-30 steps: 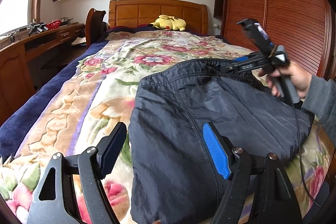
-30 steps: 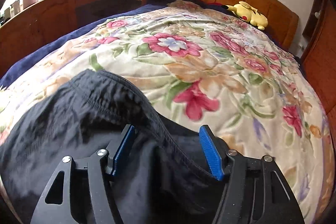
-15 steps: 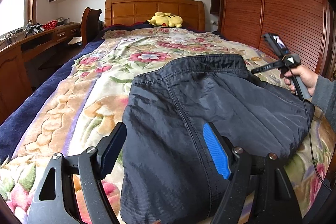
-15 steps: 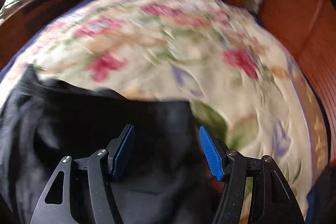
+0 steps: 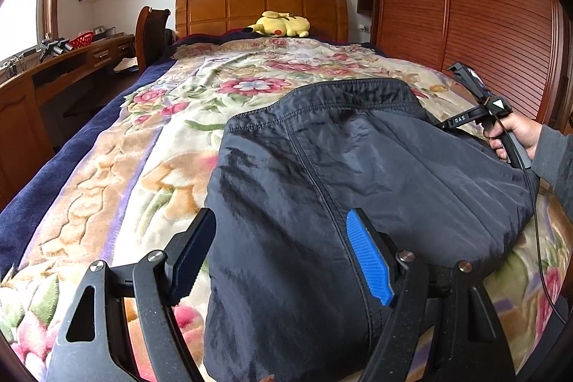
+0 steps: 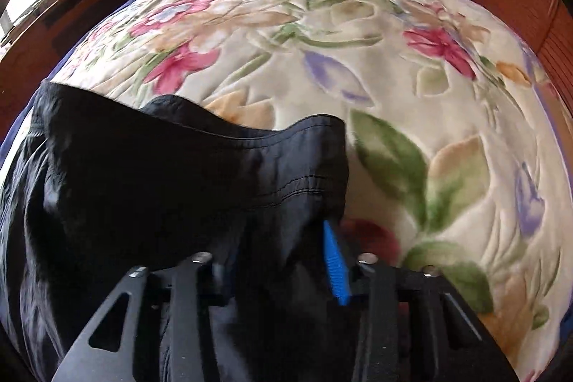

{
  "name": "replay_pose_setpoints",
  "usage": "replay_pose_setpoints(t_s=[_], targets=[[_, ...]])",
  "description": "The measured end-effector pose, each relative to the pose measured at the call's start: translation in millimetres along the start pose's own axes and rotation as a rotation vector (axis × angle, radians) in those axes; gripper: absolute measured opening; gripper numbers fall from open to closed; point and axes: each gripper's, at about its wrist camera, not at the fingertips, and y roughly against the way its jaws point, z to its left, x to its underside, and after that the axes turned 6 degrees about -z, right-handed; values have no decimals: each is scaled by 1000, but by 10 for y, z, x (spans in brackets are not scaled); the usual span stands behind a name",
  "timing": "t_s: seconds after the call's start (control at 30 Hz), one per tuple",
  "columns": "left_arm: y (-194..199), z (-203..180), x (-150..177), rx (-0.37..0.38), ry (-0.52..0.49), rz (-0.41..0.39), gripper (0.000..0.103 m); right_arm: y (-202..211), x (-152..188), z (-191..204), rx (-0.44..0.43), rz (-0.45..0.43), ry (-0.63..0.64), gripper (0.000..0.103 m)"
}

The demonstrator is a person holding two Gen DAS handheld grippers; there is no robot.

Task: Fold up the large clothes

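Dark navy trousers (image 5: 358, 174) of thin crinkled fabric lie spread flat. Their stitched waistband (image 5: 322, 102) is at the far end from the left gripper (image 5: 283, 256), whose spread fingers straddle the near part. One waistband corner (image 6: 308, 160) sits between the right gripper's (image 6: 283, 267) fingers.

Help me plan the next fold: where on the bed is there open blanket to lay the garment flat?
Open floral blanket runs from the dark garment's waistband up to the yellow plush toy at the headboard, plus a strip along the bed's desk side. The near end is crowded with garment and both tongs.
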Motion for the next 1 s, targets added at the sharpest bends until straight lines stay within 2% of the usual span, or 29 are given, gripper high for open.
replay_pose_setpoints(t_s=[0.03, 0.07, 0.13, 0.23, 0.3, 0.37, 0.43, 0.5, 0.53, 0.6, 0.67, 0.7, 0.77, 0.87, 1.0], targets=[[5, 5, 0, -1, 1, -1, 76, 18, 6, 17, -7, -4, 14, 15], [10, 6, 0, -2, 2, -1, 76, 83, 4, 30, -3, -11, 34, 9], [17, 12, 3, -2, 0, -2, 76, 170, 23, 58, 35, -40, 64, 6], [31, 23, 2, -4, 2, -4, 76, 374, 21, -40, 116, -117, 53, 4], [46, 30, 1, -4, 4, -7, 76, 538, 18, -239, 179, -174, -9, 4], [60, 31, -6, -2, 4, -11, 76, 578, 49, -415, 168, -161, -73, 4], [69, 28, -11, -2, 4, -13, 76, 577, 98, -426, 191, -148, -50, 4], [79, 15, -20, 2, 5, -17, 76, 642, 132, -393, 200, -175, -39, 4], [87, 0, -25, 4, 2, -19, 76, 695, 138, -370, 195, -196, -46, 8], [110, -37, -31, 7, -7, -24, 76, 805, 184, -310, 174, -225, -51, 22], [133, -82, -48, 14, -14, -33, 76, 920, 247, -230, 146, -248, -35, 53], [148, -117, -59, 19, -18, -38, 76, 965, 295, -188, 134, -264, -25, 57], [167, -189, -84, 35, -23, -47, 76, 1150, 476, -112, 117, -303, -8, 60], [188, -361, -124, 61, -43, -58, 76, 1343, 757, -54, 89, -311, 5, 60], [196, -581, -138, 94, -68, -64, 76, 1585, 1188, -25, 105, -326, -27, 60]])
